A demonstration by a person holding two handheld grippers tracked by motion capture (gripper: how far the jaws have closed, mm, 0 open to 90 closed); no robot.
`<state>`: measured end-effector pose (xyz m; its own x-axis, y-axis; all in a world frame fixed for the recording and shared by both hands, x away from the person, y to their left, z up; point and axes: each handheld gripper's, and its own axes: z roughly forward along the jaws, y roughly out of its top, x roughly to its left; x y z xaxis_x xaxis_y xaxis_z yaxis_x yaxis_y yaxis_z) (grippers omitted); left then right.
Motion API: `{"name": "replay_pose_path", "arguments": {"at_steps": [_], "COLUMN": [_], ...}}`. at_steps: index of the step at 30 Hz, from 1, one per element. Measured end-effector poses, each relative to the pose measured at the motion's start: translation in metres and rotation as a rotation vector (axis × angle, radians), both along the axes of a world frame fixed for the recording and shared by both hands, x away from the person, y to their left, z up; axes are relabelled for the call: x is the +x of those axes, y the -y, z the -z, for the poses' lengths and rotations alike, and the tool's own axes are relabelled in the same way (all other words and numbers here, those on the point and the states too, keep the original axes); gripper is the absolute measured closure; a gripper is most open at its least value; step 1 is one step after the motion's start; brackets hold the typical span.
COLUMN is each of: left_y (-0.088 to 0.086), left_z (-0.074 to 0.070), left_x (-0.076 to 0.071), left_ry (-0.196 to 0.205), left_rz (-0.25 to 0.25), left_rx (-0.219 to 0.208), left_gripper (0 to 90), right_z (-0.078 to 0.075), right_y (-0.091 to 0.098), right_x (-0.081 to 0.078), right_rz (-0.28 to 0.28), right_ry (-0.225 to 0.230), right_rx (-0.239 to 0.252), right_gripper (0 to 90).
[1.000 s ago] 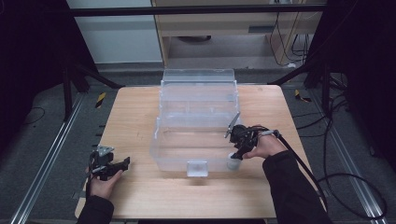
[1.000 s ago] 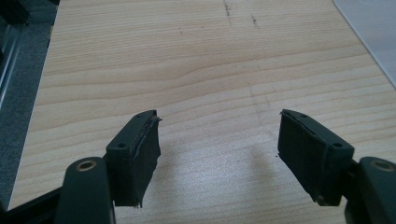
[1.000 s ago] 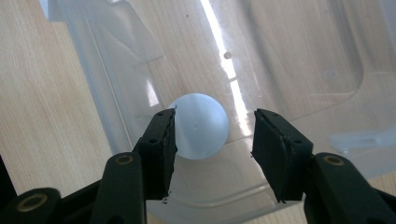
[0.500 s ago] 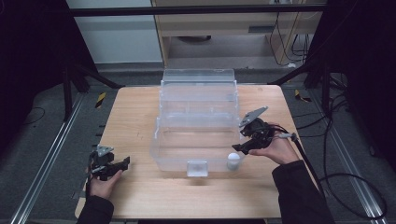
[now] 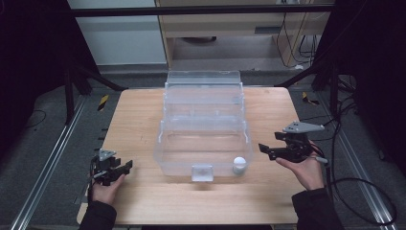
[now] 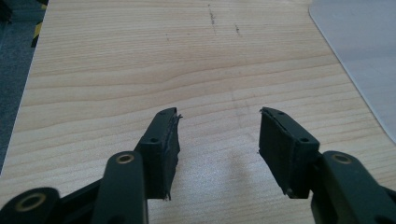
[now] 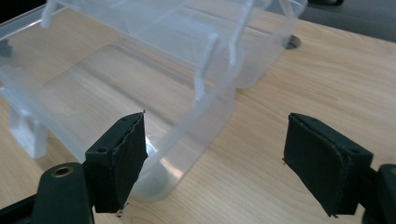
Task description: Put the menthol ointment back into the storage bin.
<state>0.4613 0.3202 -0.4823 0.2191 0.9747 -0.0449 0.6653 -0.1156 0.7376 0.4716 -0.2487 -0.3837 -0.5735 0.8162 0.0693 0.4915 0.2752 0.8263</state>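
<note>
White and small, the round plastic piece [image 5: 239, 165] lies inside the clear plastic bin's [image 5: 160, 143] lower-right corner, which is why my right gripper [image 5: 267, 151] has just been opening, empty, while my left gripper [image 5: 125, 166] idles unclenched at lower left.

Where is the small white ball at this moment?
In the high view, the white ball lies inside the clear box, in its near right corner.
</note>
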Motion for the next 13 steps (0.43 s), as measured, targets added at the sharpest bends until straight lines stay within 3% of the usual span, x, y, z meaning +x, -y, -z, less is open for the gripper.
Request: {"name": "replay_pose_path", "arguments": {"at_steps": [5,7,10,13], "left_y": [0.000,0.000,0.000,-0.001], "left_z": [-0.001,-0.002,-0.003,-0.002], "left_x": [-0.001,-0.001,-0.002,-0.002], "left_ry": [0.006,0.012,0.025,0.028], "left_rz": [0.002,0.000,-0.005,-0.007], "left_rx": [-0.003,-0.006,-0.004,-0.003], "left_gripper": [49.9,49.1,46.0,42.7], "right_z": [0.024,0.031,0.040,0.050], "right_y": [0.019,0.026,0.032,0.037], "right_x": [-0.007,-0.009,-0.013,-0.016], "right_rz": [0.105,0.134,0.178,0.216], "right_ry": [0.019,0.019,0.030,0.043], "right_rx": [0.051,0.041,0.071,0.055], "right_gripper": [19.1,16.7,15.6,14.7]}}
